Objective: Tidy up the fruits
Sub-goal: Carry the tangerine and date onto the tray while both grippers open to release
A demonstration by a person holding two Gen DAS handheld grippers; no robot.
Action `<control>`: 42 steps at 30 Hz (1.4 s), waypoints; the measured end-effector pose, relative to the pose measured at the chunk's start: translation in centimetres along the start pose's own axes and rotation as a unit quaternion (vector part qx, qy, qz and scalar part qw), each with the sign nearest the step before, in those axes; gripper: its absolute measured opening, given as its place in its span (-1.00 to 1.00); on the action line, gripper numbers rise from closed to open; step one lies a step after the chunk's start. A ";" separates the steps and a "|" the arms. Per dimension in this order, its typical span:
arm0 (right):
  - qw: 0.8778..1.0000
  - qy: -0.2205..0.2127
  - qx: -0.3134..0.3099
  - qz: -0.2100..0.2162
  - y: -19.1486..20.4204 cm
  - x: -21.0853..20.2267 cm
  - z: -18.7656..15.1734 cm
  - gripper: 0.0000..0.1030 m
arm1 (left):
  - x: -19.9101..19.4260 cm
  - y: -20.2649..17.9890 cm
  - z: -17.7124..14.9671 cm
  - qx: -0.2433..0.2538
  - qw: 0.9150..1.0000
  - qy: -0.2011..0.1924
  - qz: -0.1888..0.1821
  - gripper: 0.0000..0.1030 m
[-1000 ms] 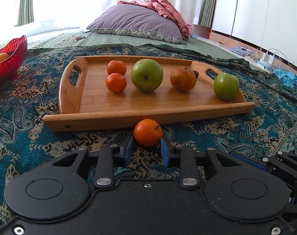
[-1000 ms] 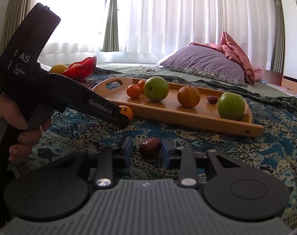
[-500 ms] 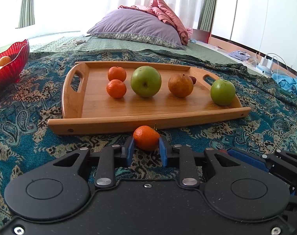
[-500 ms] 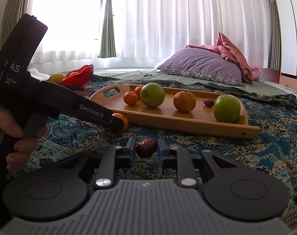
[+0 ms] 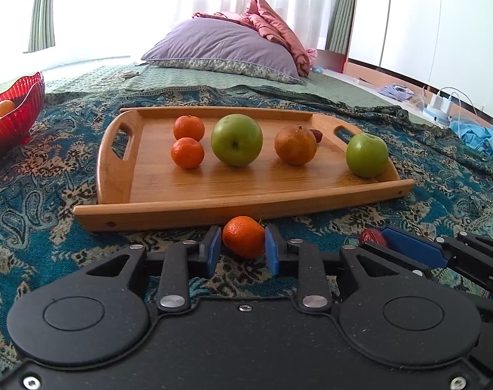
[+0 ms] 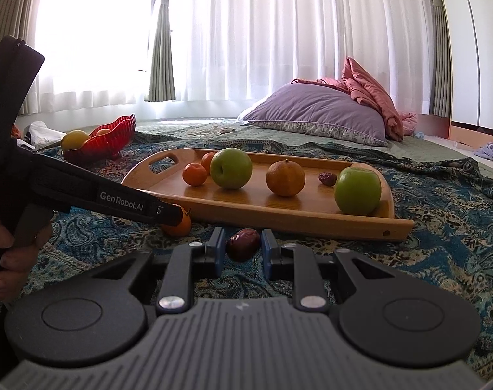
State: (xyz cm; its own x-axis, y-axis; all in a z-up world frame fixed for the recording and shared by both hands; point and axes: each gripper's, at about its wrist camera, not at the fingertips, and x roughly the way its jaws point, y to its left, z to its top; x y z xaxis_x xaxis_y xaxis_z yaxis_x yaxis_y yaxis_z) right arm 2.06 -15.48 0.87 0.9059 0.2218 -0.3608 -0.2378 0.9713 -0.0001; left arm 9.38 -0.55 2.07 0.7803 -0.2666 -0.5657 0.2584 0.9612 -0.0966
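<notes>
My left gripper [image 5: 240, 239] is shut on a small tangerine [image 5: 243, 235] that sits low over the patterned blanket, just in front of the wooden tray [image 5: 246, 214]. My right gripper [image 6: 240, 249] is shut on a dark red date [image 6: 243, 244], also just short of the tray's [image 6: 278, 222] near rim. On the tray lie two tangerines [image 5: 188, 152], a big green apple [image 5: 236, 139], a brownish orange [image 5: 295, 145], a date [image 6: 327, 178] and a second green apple [image 5: 366, 155]. The right wrist view shows the left gripper and its tangerine [image 6: 179, 226] at the left.
A red glass bowl [image 5: 17, 120] with yellow and orange fruit stands at the far left on the blanket. A purple pillow [image 5: 220, 48] and pink bedding lie behind the tray. A hand [image 6: 9, 253] holds the left gripper's handle. Blue cloth and chargers lie at the far right.
My right jaws have closed onto the date. The left gripper keeps its hold on the tangerine in about the same spot.
</notes>
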 end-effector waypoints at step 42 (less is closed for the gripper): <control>0.994 0.026 0.060 -0.083 -8.2 10.5 9.2 -0.47 | 5.7 6.3 9.7 -0.052 0.996 -0.031 0.066 -0.41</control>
State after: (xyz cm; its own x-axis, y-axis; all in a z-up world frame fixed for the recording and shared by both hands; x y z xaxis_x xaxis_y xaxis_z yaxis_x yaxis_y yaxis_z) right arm 16.76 -20.32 5.67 0.9092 0.0563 -0.4124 -0.0407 0.9981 0.0465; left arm 20.94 3.28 6.21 0.8381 -0.1375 -0.5279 0.0933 0.9896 -0.1098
